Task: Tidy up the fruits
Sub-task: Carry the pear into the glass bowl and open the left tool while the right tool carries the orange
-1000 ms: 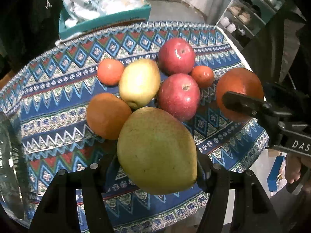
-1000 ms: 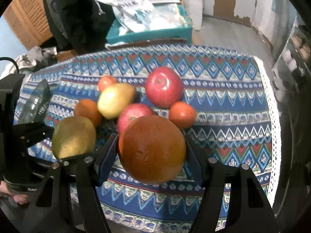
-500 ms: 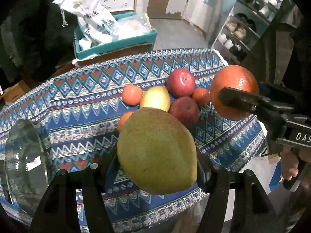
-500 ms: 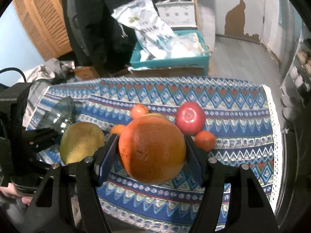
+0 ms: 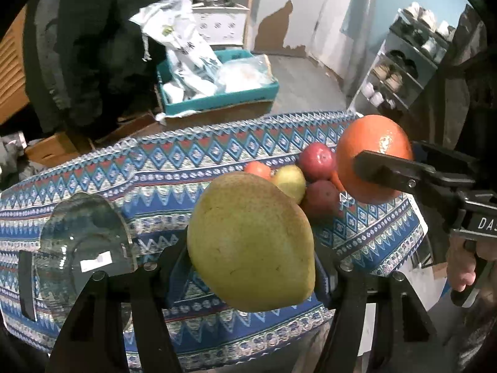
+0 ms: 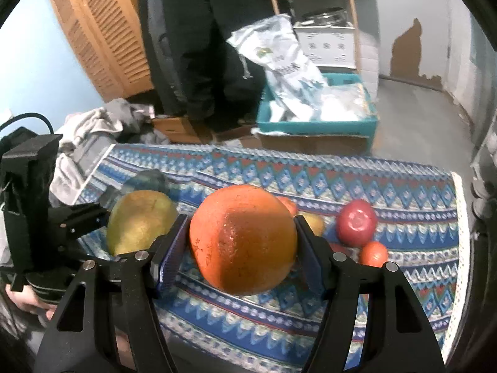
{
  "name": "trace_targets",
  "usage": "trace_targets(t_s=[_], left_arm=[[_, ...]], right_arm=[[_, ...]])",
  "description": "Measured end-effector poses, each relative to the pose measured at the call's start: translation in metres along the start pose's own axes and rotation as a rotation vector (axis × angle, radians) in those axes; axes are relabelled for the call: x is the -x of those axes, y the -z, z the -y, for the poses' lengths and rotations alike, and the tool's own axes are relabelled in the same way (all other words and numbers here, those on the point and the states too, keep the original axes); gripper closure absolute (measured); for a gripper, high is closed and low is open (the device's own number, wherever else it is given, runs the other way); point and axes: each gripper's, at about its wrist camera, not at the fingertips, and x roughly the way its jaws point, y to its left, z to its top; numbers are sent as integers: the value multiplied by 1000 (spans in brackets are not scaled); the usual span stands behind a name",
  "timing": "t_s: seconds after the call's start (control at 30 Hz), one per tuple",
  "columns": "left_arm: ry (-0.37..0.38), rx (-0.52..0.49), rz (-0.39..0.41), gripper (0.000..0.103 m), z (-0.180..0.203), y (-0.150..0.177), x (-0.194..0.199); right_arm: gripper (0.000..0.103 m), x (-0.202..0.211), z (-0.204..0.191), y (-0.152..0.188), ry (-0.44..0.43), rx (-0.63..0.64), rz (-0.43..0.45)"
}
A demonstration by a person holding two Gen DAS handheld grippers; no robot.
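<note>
My black plastic fingers (image 6: 174, 258) carry blue pads and silver screws. White letters "DAS" mark my right gripper (image 5: 385, 168) at three o'clock; bare skin grips below.

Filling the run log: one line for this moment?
left gripper: shut on pear | right gripper: shut on orange | both above tablecloth

Both fisheye views are dim and indoor, with black corners and strong bending toward the rims. Light seems to fall from above: a small white glare spot sits on top of the orange (image 5: 374, 158), and in the right view its left half (image 6: 242, 242) is brighter than its shaded right. The pear (image 5: 251, 242) looks soft and evenly lit. Behind the desk (image 6: 357, 180), the room is smeared, probably motion blur.
</note>
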Motion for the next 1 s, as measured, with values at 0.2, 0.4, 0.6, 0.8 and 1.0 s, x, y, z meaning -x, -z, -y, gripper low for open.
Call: trace_targets(t_s=[0.2,0.4,0.6,0.8,1.0], left_arm=[[0,49,12,36,-26,1,11],[-28,91,27,36,-54,4,17],[-43,146,26,36,-86,12,20],[-61,205,21,36,-118,23,23],[-82,262,28,36,-150,35,28]], right_arm=[[36,-14,-27,-15,-50,24,-8],[36,-33,-54,-30,-85,49,-21],[36,-58,-79,-40,-120,74,-47],[36,-87,-101,-46,-149,88,-92],[36,-116,-124,-51,-179,110,-127]])
